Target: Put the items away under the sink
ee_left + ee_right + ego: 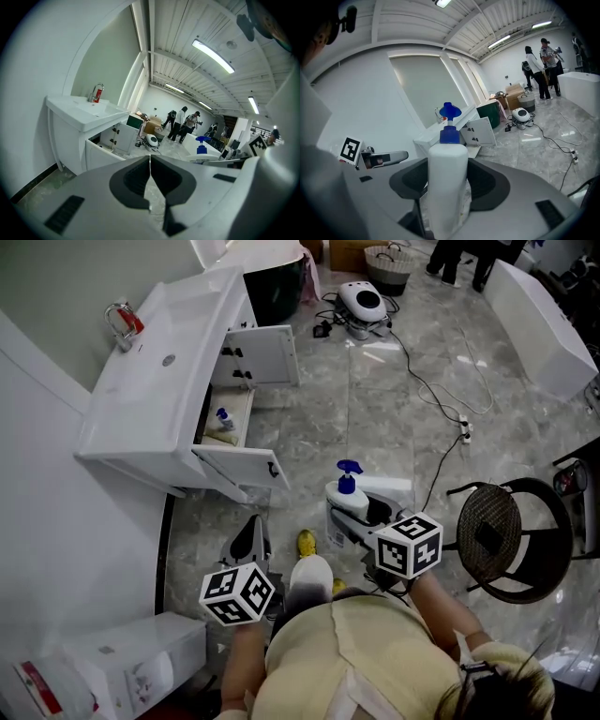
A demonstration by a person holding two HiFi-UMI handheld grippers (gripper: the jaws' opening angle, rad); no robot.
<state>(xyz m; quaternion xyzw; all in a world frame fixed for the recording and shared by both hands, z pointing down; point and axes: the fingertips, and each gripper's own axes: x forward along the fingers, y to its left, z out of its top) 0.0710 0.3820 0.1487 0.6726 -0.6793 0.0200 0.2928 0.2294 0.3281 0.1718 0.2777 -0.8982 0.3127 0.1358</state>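
Note:
A white pump bottle [347, 493] with a blue pump stands upright between the jaws of my right gripper [361, 510]; in the right gripper view the pump bottle [447, 178] fills the gap and the jaws are shut on it. My left gripper [251, 542] hangs lower left of it, its jaws shut with nothing in them [150, 159]. The white sink cabinet [159, 390] stands ahead at the left with both doors [258, 354] open. Another blue-topped bottle [223, 418] sits inside on the shelf.
A wicker chair [506, 540] stands at the right. A cable and power strip [464, 432] run across the marble floor. A white robot cleaner [361, 301] lies beyond the cabinet. White boxes [122, 662] sit at lower left. People [183, 123] stand far off.

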